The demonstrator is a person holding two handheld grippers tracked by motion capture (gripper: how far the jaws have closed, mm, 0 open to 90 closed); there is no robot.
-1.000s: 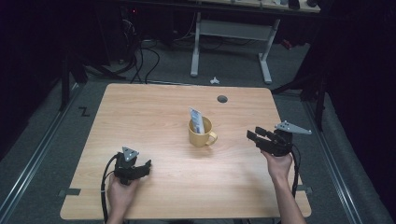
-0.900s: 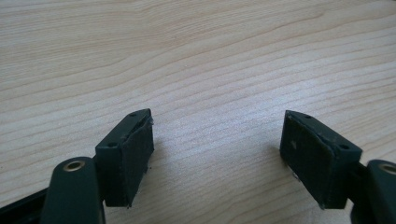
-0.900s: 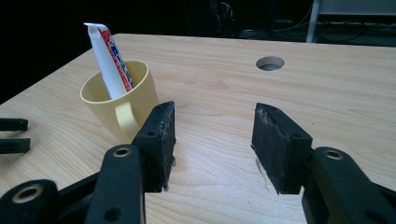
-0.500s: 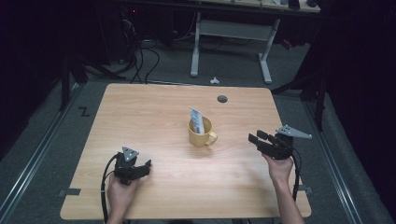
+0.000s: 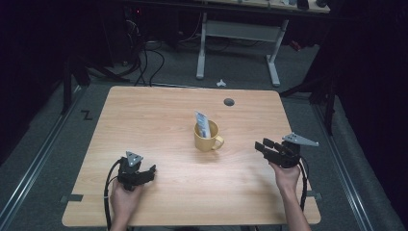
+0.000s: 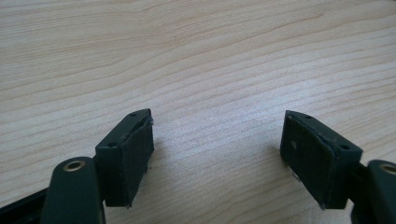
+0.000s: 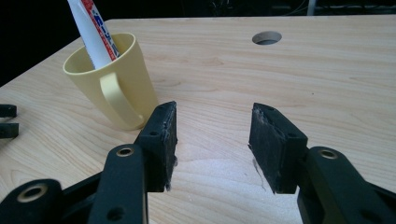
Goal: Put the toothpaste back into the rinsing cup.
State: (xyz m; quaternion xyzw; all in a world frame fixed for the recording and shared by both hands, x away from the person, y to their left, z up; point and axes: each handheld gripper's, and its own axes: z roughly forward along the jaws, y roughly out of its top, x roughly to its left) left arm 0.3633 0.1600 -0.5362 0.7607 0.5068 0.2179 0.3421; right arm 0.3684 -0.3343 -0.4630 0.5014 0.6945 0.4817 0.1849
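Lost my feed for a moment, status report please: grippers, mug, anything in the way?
Left gripper open, low over bare table. Right gripper open, nothing between jaws, which have just been closing. Yellow mug upright mid-table, tube standing in it, untouched. Path to mug clear.

High view: fixed overhead, person's side, looks forward-down, far, whole table (image 5: 159,110) in frame. Left gripper view: close, low, aimed steeply down at bare wood. Right gripper view: low, near-level, aimed across tabletop; yellow mug (image 7: 112,79) at 10 o'clock, cable hole (image 7: 266,38) at 12. Shared with high view: mug (image 5: 207,137), hole (image 5: 229,102).
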